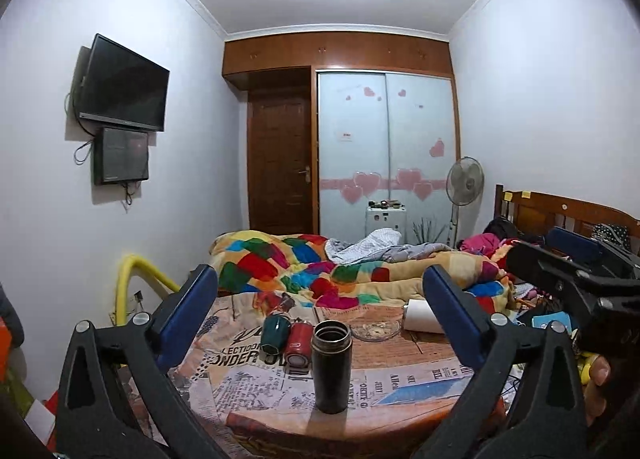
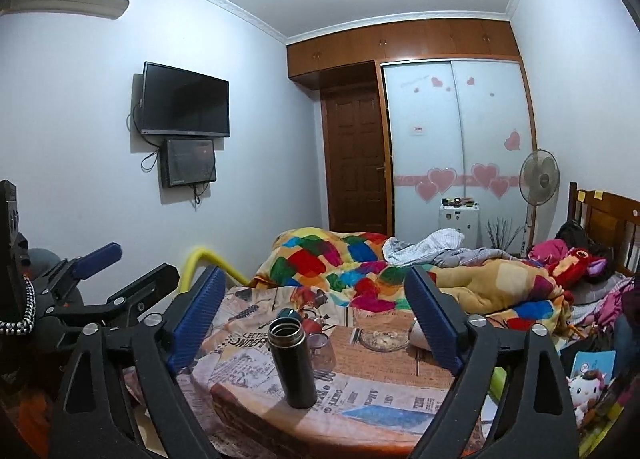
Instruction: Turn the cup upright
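A tall black cup point(image 1: 331, 366) stands upright with its open mouth up, near the front of the round table point(image 1: 400, 391). It also shows in the right wrist view point(image 2: 291, 362), left of centre. My left gripper point(image 1: 320, 323) is open and empty, held back from the cup with its jaws wide apart on either side. My right gripper point(image 2: 316, 323) is open and empty, also behind the cup. The right gripper shows at the right edge of the left wrist view point(image 1: 568, 263), and the left gripper at the left of the right wrist view point(image 2: 120, 263).
Behind the black cup lie a green cup point(image 1: 275, 334) and a red cup point(image 1: 298, 343) on their sides. A glass dish point(image 1: 372, 329) and a white roll point(image 1: 420, 317) sit further back. A bed with a colourful quilt point(image 1: 320, 267) is beyond the table.
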{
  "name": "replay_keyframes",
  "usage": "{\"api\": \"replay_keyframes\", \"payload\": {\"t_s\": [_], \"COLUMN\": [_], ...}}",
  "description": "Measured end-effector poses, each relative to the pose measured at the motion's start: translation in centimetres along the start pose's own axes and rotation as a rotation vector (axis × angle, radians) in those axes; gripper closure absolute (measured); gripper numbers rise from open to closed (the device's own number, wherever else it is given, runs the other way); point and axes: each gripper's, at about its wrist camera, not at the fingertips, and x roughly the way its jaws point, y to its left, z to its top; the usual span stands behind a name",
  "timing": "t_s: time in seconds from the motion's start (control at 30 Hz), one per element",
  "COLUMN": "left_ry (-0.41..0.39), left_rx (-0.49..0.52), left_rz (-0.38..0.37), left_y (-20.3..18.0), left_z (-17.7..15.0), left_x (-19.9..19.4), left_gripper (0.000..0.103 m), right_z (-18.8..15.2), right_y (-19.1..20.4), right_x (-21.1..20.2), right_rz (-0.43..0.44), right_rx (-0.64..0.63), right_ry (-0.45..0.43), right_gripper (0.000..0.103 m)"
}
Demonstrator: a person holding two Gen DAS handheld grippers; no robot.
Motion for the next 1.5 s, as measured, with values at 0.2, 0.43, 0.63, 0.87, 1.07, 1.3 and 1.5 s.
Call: {"api": "replay_keyframes", "payload": {"t_s": [0.2,0.43,0.63,0.87,1.07,1.3,1.5], "left_ry": [0.018,0.026,0.032,0.038,0.044,0.045,0.046], "left_rx": [-0.027,-0.037,-0.04,-0.043,-0.045,-0.047,-0.048], "left_rz": [0.018,0.025,0.026,0.023,0.017,0.013,0.011], "left_y": [0.6,0.8,0.7,0.7,0.7,0.8,0.8], "left_z": [-0.8,-1.0,-1.1,-1.2,-1.2,-1.2,-1.2], "left_x": [-0.4,-0.7,-0.4,-0.1,0.2,0.3,0.3], "left_gripper": [0.0,0.0,0.0,0.0,0.0,0.0,0.0], "right_z": [-0.7,-1.0,-1.2,-1.2,-1.1,-1.2,-1.1], "right_y": [0.4,0.5,0.8,0.9,1.0,0.9,0.9], "right_x": [-0.3,-0.9,-1.1,-0.9,-0.8,-0.7,-0.8], "right_rz": [-0.027,-0.027,-0.029,-0.03,-0.032,-0.037,-0.036], "right_rx": [-0.013,-0.022,-0.031,-0.029,-0.03,-0.026,-0.025], "right_ry": [0.022,0.034,0.041,0.055,0.06,0.061,0.06], "right_gripper": [0.0,0.0,0.0,0.0,0.0,0.0,0.0]}}
